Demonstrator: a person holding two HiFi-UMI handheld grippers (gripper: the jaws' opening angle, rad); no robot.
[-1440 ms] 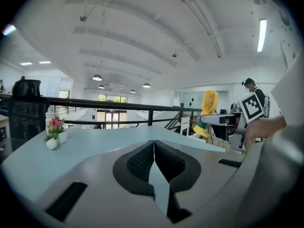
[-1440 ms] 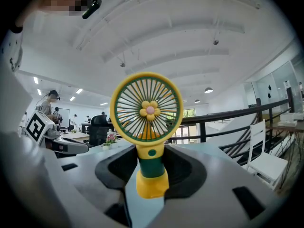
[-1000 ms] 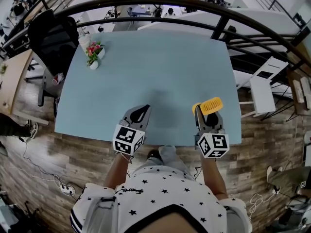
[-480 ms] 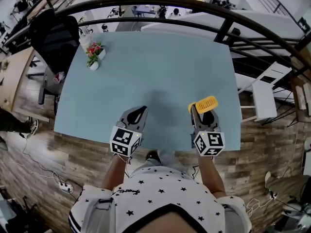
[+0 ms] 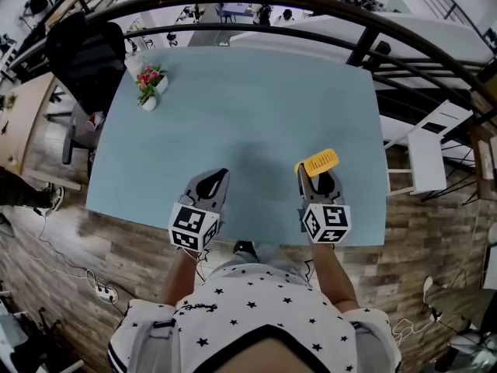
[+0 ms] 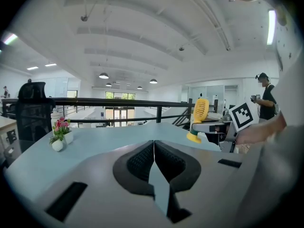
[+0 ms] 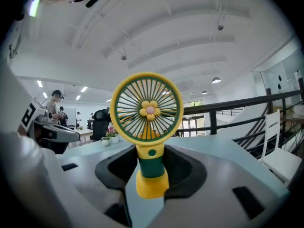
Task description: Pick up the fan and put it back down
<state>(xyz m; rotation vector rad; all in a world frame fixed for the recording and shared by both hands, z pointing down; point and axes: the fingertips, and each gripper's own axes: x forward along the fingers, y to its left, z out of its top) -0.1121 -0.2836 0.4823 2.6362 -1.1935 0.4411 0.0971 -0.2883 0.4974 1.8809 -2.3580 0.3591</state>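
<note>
Small yellow-green plastic fan (image 7: 148, 109) upright, stem clamped between right gripper (image 7: 151, 170) fingers; left gripper (image 6: 154, 148) fingers together, well left.

Head view: fan (image 5: 320, 162) handle hidden behind right gripper (image 5: 314, 177); can't tell if its base touches the table (image 5: 248, 107).

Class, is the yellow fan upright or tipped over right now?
Upright: the fan stands vertical, head above base, green stem gripped by the right gripper.
</note>
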